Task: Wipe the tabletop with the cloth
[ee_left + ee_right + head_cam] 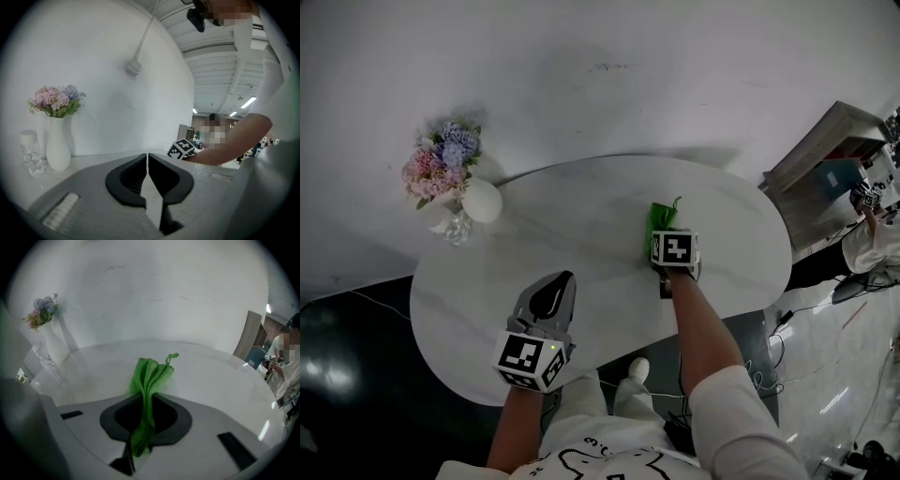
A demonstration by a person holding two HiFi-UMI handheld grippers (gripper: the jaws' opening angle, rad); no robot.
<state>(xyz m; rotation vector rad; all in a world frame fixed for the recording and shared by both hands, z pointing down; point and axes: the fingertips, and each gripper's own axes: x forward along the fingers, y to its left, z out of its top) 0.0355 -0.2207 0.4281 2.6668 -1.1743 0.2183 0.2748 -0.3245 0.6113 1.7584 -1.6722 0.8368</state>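
Observation:
A green cloth (149,378) is pinched between the jaws of my right gripper (146,401), bunched into folds with a small loop at its far end. In the head view the green cloth (663,216) lies on the white oval tabletop (581,216) just beyond my right gripper (667,236), at the table's middle right. My left gripper (551,298) hovers over the table's near edge, jaws pressed together with nothing between them; the left gripper view shows my left gripper (147,159) shut and empty.
A white vase of pink and blue flowers (478,199) and a clear glass (455,227) stand at the table's far left. A white wall (609,66) runs behind. Shelving (825,169) and a person (872,239) are at the right; cables lie on the dark floor (787,319).

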